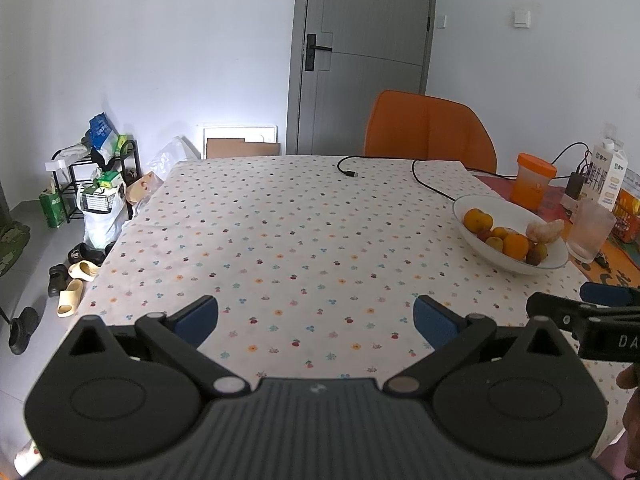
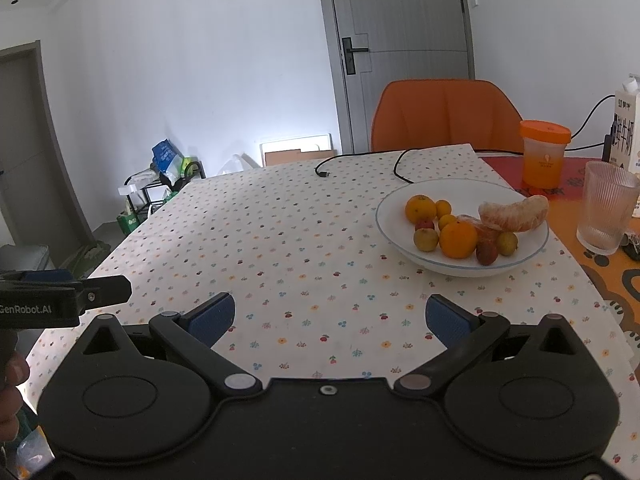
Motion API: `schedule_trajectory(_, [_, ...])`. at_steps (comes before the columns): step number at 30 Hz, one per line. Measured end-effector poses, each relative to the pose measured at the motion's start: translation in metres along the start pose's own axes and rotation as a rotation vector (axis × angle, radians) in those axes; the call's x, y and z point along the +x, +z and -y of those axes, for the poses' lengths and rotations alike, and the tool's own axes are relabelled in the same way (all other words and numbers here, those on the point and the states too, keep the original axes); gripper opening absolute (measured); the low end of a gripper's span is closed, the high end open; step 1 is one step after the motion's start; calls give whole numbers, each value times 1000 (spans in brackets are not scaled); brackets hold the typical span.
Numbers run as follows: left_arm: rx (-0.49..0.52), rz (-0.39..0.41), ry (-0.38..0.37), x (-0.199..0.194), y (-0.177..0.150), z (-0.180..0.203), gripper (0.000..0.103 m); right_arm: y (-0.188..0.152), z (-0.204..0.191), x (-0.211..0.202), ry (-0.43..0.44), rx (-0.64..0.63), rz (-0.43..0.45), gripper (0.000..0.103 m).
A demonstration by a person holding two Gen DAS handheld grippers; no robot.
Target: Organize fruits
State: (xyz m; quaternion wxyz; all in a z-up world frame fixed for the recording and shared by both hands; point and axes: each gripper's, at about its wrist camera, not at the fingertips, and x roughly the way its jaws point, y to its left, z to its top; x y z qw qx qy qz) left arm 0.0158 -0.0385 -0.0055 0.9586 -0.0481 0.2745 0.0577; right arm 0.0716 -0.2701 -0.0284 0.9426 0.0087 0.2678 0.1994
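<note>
- my left gripper (image 1: pixel 316 316) wide apart, nothing between the blue pads, hovering over the near edge of the worktop (image 1: pixel 280 232)
- my right gripper (image 2: pixel 330 316) also spread apart, empty, over the dotted cloth just short of the bowl (image 2: pixel 400 200)
- each gripper shows in the other's view: right one at the right edge of the left view, left one at the left edge of the right view
- bowl is white, on the right side of the worktop, ahead-right of both grippers
- fruit all inside the bowl: big orange (image 2: pixel 458 240) near the front, second orange (image 2: pixel 420 209) at the back left, small kumquats (image 2: pixel 443 209) between them, greenish-red small fruits (image 2: pixel 425 239) at the front, peeled citrus segment (image 2: pixel 514 210) leaning on the right rim
- glass (image 2: pixel 608 208) just right of the bowl, orange-lid jar (image 2: pixel 544 154) behind it, milk carton (image 2: pixel 626 128) far right
- black cable (image 2: pixel 360 160) trails across the far side of the worktop
- orange chair (image 2: pixel 444 114) behind the worktop
</note>
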Motion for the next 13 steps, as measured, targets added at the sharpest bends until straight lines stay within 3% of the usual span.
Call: schedule_trajectory(13, [2, -3, -10, 1, -2, 1, 103, 0, 0, 1, 1, -3, -6, 103])
